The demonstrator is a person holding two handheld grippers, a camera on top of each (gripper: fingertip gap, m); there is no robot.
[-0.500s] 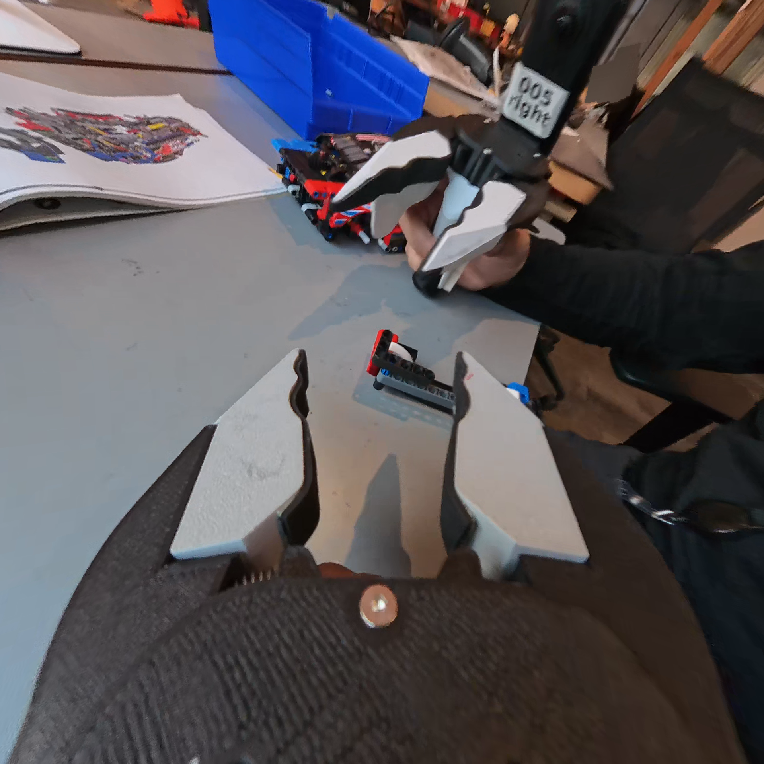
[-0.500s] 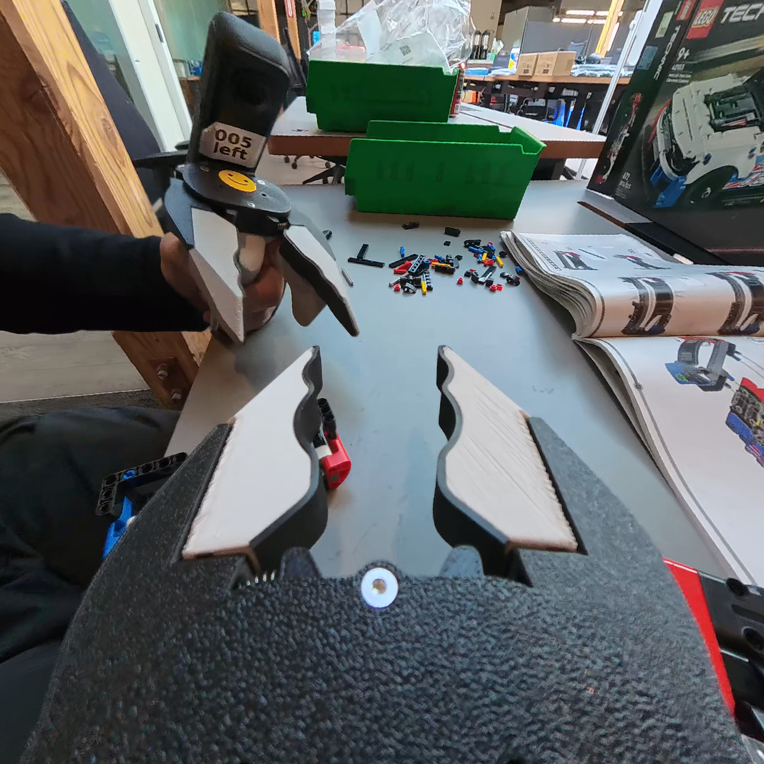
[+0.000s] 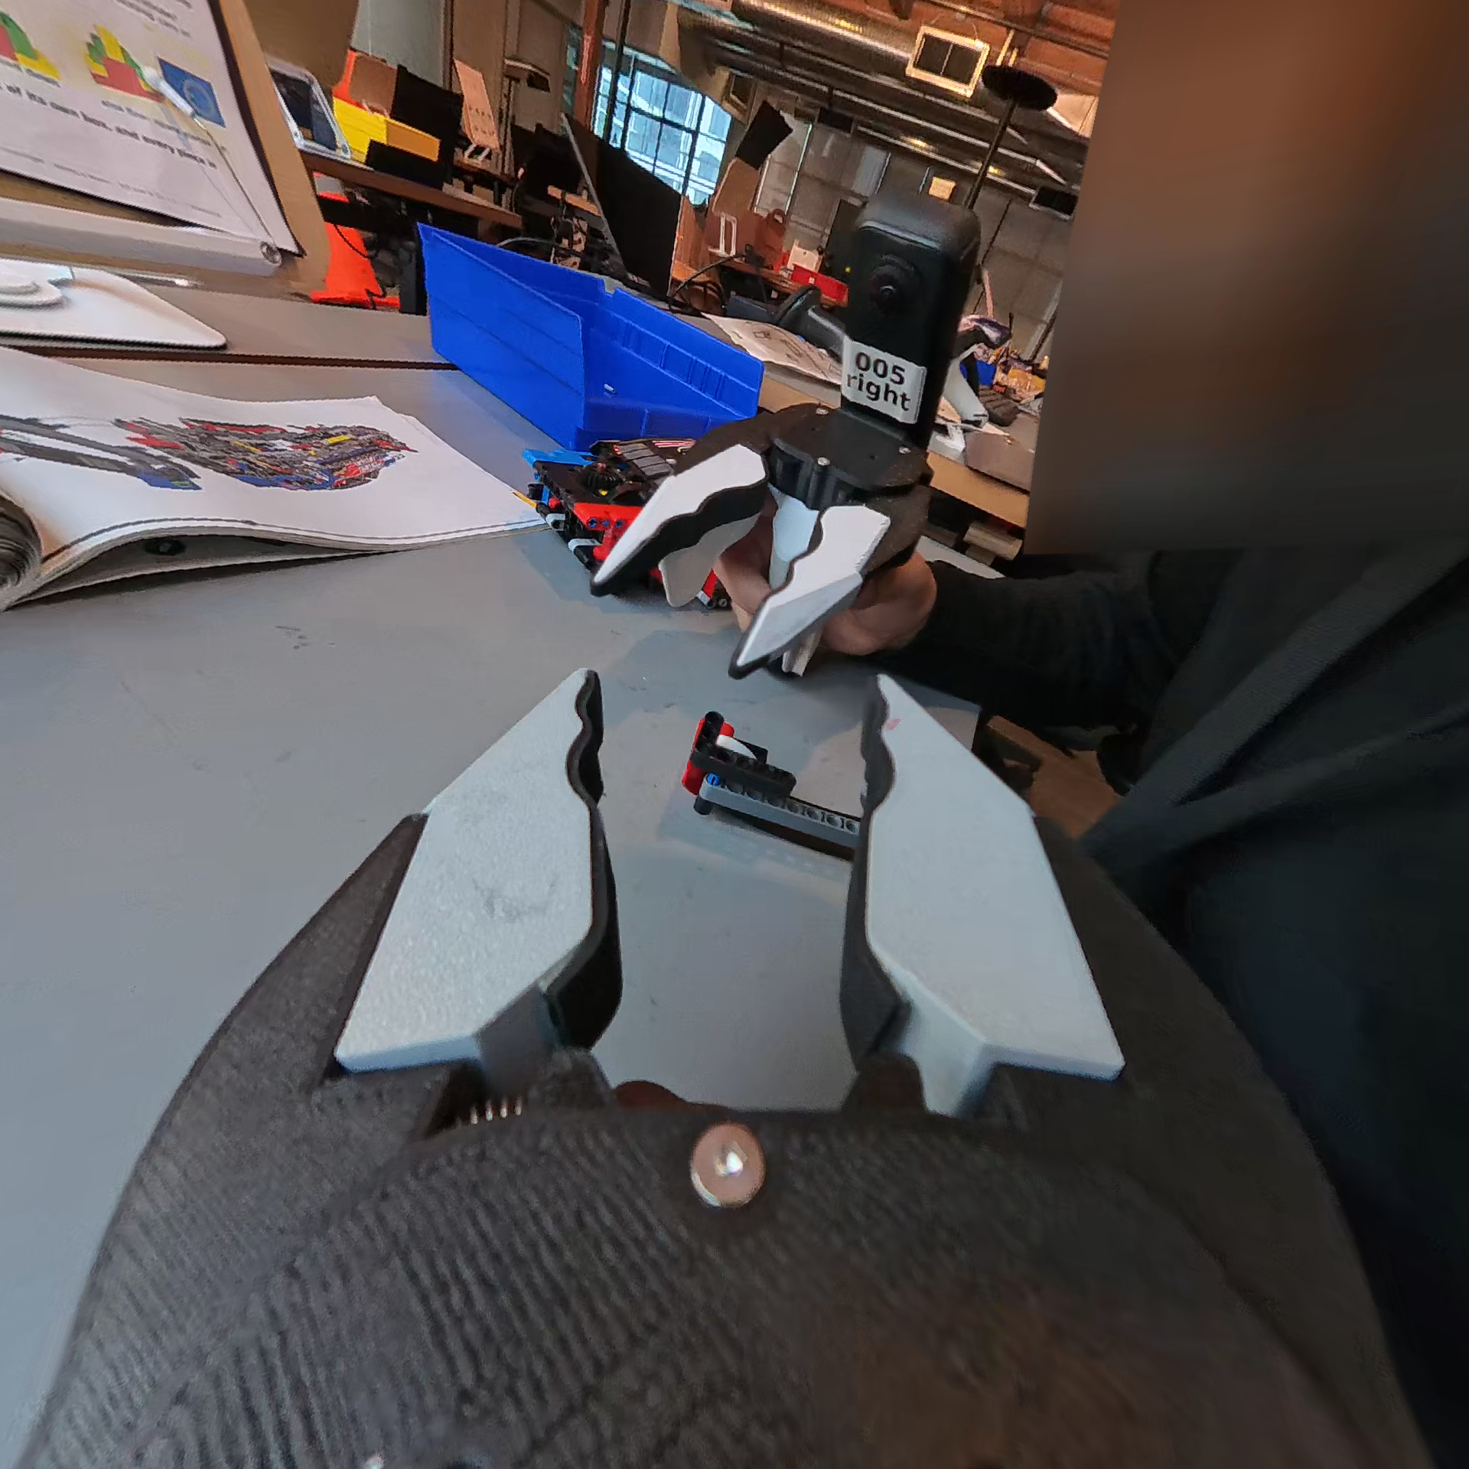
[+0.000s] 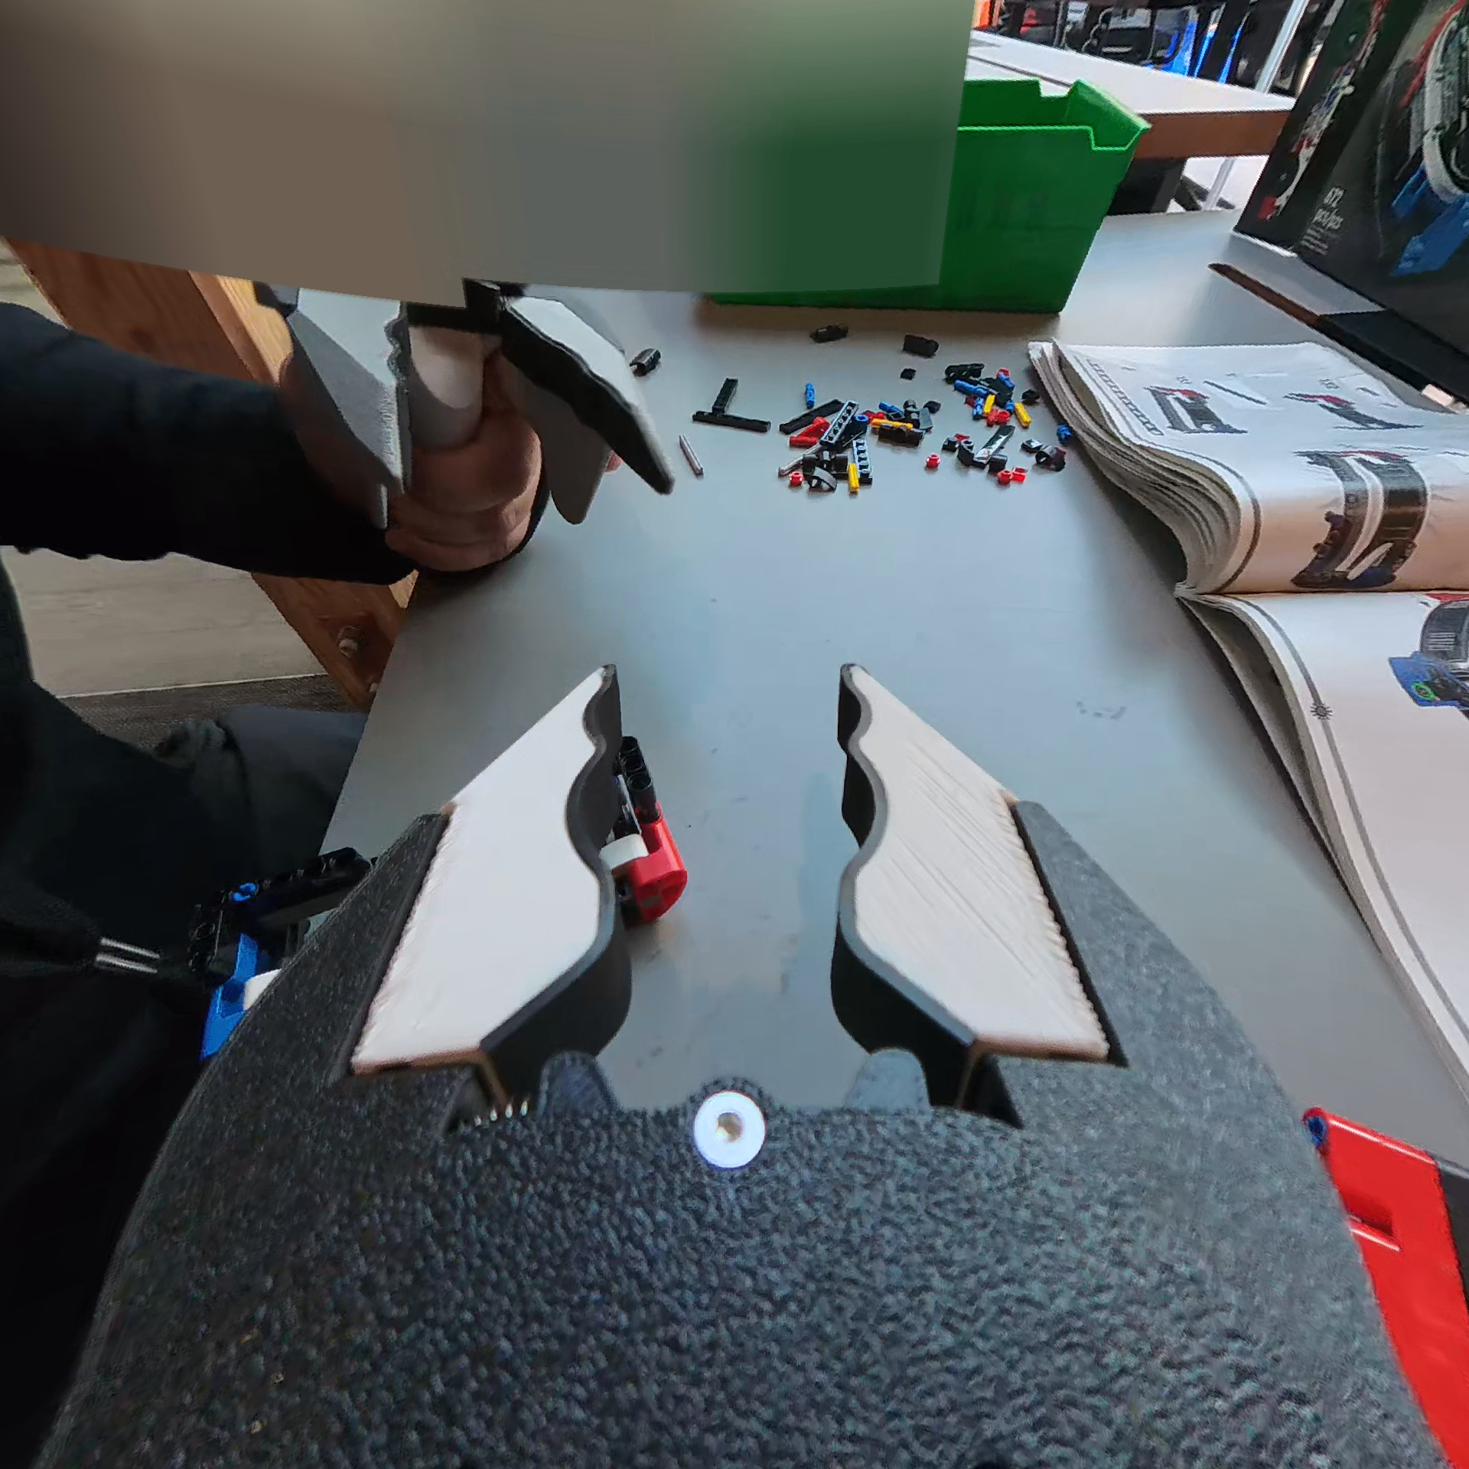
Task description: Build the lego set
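Observation:
A small lego sub-assembly (image 3: 743, 775) of black, grey, red and white parts lies on the grey table (image 3: 238, 795) near its front edge. My left gripper (image 3: 731, 699) is open and empty, just short of it. My right gripper (image 4: 727, 684) is open and empty; the same sub-assembly (image 4: 648, 843) lies beside its left finger (image 4: 517, 858), partly hidden by it. The right gripper also shows in the left wrist view (image 3: 676, 628), and the left gripper in the right wrist view (image 4: 525, 493). A larger black and red lego build (image 3: 604, 493) stands behind.
Several loose lego pieces (image 4: 898, 433) lie scattered at the far side. An open instruction booklet (image 4: 1288, 493) lies at the right, also in the left wrist view (image 3: 238, 469). A green bin (image 4: 1025, 199), a blue bin (image 3: 580, 350) and the lego box (image 4: 1383, 159) stand around. The gap from one gripper's tips to the other's is roughly 7 cm.
My left gripper has tilted up, so more of the room shows behind. My right gripper has tilted down and come slightly closer. The sub-assembly has not moved.

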